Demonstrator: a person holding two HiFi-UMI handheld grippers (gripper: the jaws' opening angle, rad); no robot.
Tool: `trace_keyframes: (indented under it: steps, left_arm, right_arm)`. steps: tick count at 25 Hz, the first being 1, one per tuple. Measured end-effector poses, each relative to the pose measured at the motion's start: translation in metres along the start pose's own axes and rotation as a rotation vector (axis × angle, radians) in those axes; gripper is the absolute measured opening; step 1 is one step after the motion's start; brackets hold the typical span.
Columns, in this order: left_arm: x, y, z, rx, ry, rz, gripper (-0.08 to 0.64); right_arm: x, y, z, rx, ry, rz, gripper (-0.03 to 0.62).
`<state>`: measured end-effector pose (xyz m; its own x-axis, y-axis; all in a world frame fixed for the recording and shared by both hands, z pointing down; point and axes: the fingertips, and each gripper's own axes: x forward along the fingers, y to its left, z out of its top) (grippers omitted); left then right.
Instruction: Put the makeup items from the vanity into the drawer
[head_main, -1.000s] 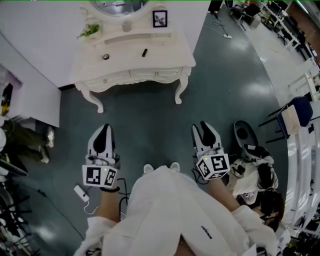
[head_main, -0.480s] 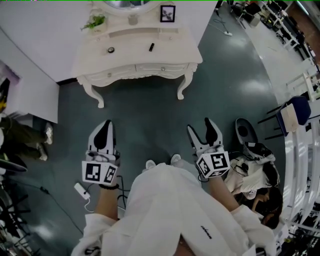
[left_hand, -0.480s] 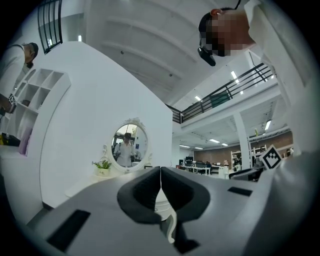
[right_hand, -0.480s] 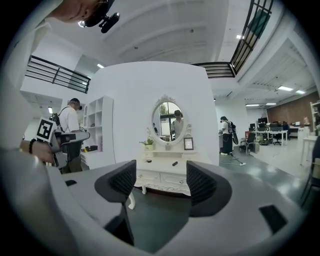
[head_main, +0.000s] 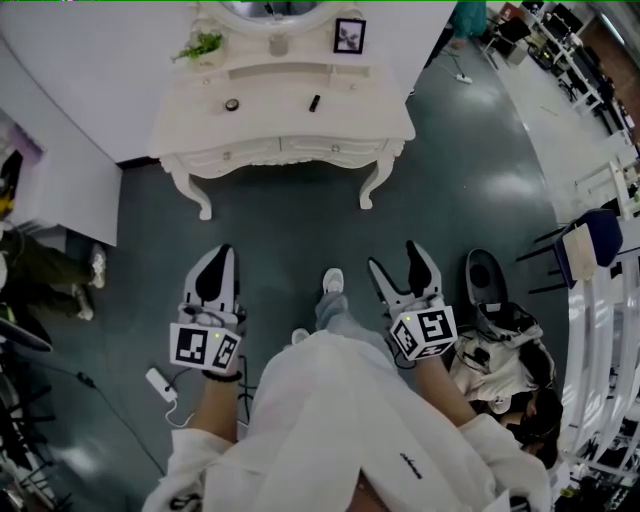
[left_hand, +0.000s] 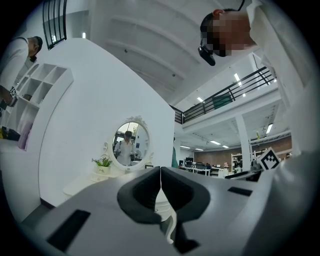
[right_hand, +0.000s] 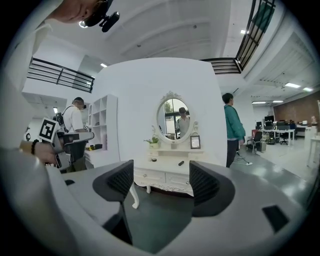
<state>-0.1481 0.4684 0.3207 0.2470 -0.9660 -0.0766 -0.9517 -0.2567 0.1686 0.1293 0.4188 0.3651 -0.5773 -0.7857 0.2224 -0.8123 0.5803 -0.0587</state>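
The white vanity (head_main: 285, 120) stands ahead against the wall, its two front drawers (head_main: 290, 150) closed. On its top lie a small round jar (head_main: 232, 104) and a black tube (head_main: 314, 102); the right gripper view shows the jar (right_hand: 154, 160) and the tube (right_hand: 181, 163) too. Both grippers hang over the floor, well short of the vanity. My left gripper (head_main: 213, 275) is shut, jaws meeting (left_hand: 160, 187) with nothing in them. My right gripper (head_main: 405, 268) has its jaws opening wide, with only floor between them (right_hand: 160, 182).
A potted plant (head_main: 203, 47), an oval mirror (head_main: 275, 8) and a framed picture (head_main: 348, 36) sit at the vanity's back. A white cabinet (head_main: 50, 190) stands left; a chair (head_main: 590, 225) and a dark bin (head_main: 487, 275) right. A person in teal (right_hand: 232, 130) stands beside the vanity.
The right gripper's jaws have spread from nearly closed to wide apart. The vanity has shifted lower and larger in view as the person steps toward it. The left gripper stays shut.
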Motion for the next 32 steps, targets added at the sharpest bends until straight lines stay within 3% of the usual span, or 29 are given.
trace_keyframes:
  steps: [11, 25, 32]
  left_arm:
    - [0.079, 0.025, -0.001, 0.013, 0.004, 0.021, 0.029]
    - [0.245, 0.047, -0.013, 0.02, 0.024, 0.064, 0.028]
    - [0.291, 0.044, -0.014, 0.025, 0.007, 0.101, 0.028]
  right_arm:
    - [0.08, -0.035, 0.01, 0.016, 0.009, 0.059, 0.36]
    - [0.212, -0.137, 0.042, 0.02, 0.028, 0.151, 0.36]
    - [0.241, -0.169, 0.042, 0.005, 0.054, 0.205, 0.36]
